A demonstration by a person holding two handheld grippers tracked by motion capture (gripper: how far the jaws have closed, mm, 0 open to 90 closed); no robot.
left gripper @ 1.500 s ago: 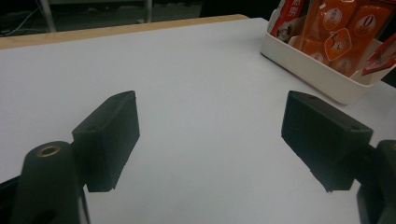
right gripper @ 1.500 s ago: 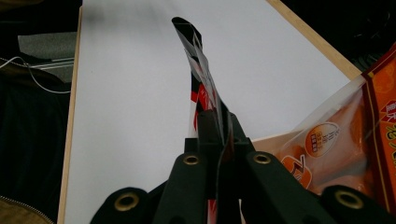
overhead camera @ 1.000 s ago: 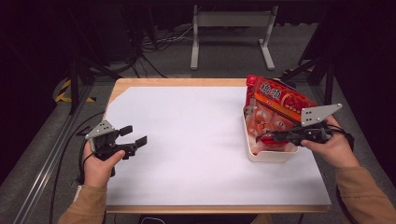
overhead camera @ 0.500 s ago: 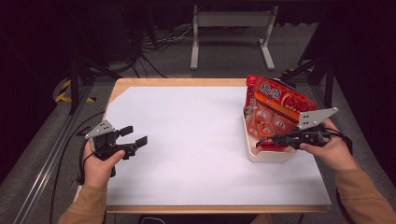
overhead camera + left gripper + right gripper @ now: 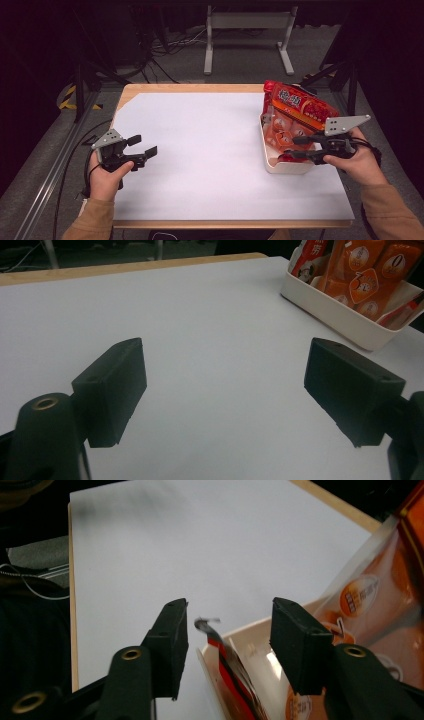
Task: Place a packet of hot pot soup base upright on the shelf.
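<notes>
Red packet [image 5: 225, 655] freed; right hand-held gripper [image 5: 227, 640] jaws just opened

Glossy plastic snack bags [image 5: 295, 112] are held in a smooth white plastic bin [image 5: 285, 165]. Beside the bin, the wooden table [image 5: 190, 88] is covered by matt white paper [image 5: 200, 150].

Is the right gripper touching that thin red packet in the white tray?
Apart. In the right gripper view the right gripper, jaws just opened, shows gaps either side of the thin red packet in the white plastic tray.
</notes>
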